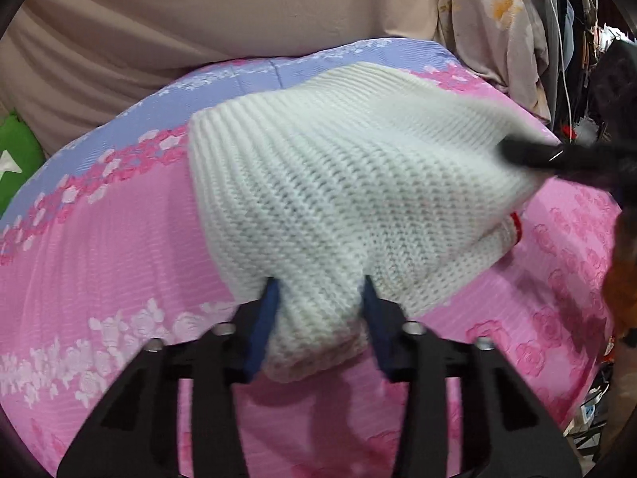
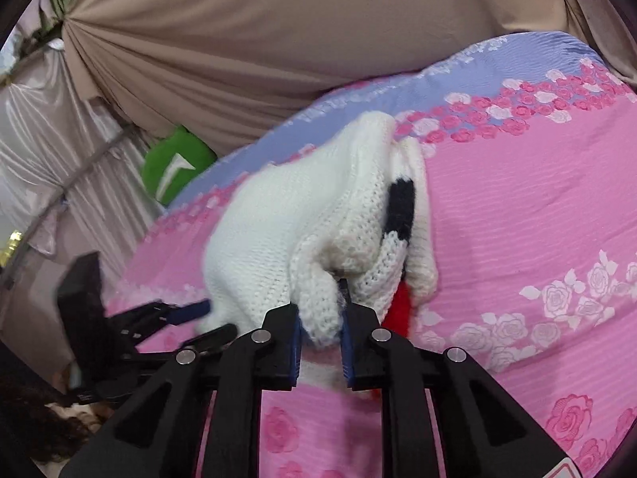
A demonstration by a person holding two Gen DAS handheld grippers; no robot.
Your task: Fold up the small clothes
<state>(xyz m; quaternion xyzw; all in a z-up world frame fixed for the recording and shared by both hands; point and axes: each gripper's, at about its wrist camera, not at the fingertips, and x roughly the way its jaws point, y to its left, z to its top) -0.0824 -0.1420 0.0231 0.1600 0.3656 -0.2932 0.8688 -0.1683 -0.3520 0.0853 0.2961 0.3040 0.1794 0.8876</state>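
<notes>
A small white knitted garment with a black stripe and a red patch hangs lifted above a pink and lilac flowered bedsheet. My left gripper is shut on its near corner, blue pads pinching a bunch of knit. My right gripper is shut on another corner of the garment. In the left wrist view the right gripper holds the garment's far right end. In the right wrist view the left gripper holds the left end.
A beige draped cloth hangs behind the bed. A green cushion lies at the bed's far edge. Hanging clothes crowd the right side. The sheet spreads wide to the right.
</notes>
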